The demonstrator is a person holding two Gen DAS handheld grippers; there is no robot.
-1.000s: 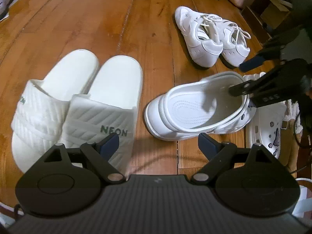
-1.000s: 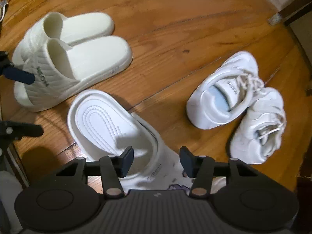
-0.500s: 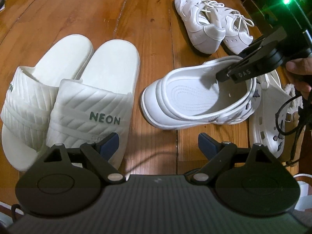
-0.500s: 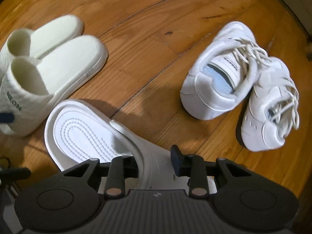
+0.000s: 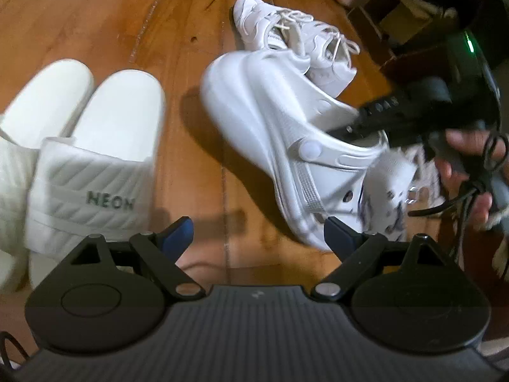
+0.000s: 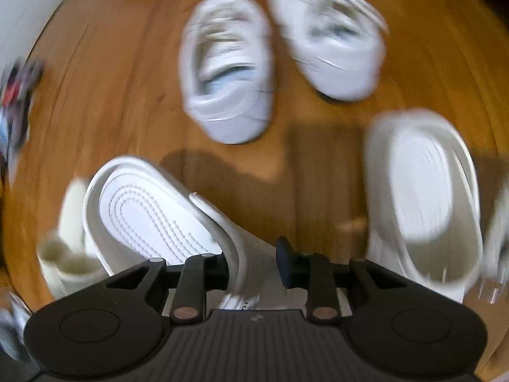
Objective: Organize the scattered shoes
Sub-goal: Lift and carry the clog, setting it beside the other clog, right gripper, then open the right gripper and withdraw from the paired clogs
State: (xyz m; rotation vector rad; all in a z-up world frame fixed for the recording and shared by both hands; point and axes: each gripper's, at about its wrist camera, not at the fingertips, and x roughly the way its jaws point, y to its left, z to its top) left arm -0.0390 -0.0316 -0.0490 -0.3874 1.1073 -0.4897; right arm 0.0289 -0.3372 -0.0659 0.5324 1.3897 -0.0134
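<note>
the neon slides point(image 5: 92, 165) sit side by side on the wood floor point(image 5: 111, 9), just as they did a second ago. the left gripper point(image 5: 254, 235) hovers just to their right, fingers wide open with nothing between them.

right of the slides, the white clog point(image 5: 270, 121) has changed a lot. a second ago it lay flat with its hole facing up. now it is tipped on its side, with part of it off the floor. the right gripper point(image 6: 253, 261) has been squeezing its fingers in, and they now pinch the clog's side wall point(image 6: 235, 254). so the clog looks picked up and on its way to its partner.

the white sneakers point(image 5: 299, 35) sit past the clog, very near it. the second clog point(image 5: 391, 191), with charms on it, lies just right of the held clog, blurry and partly hidden. a hand point(image 5: 470, 172) and dark boxes crowd that side. the open room is the bare floor between the slides and the clog.
</note>
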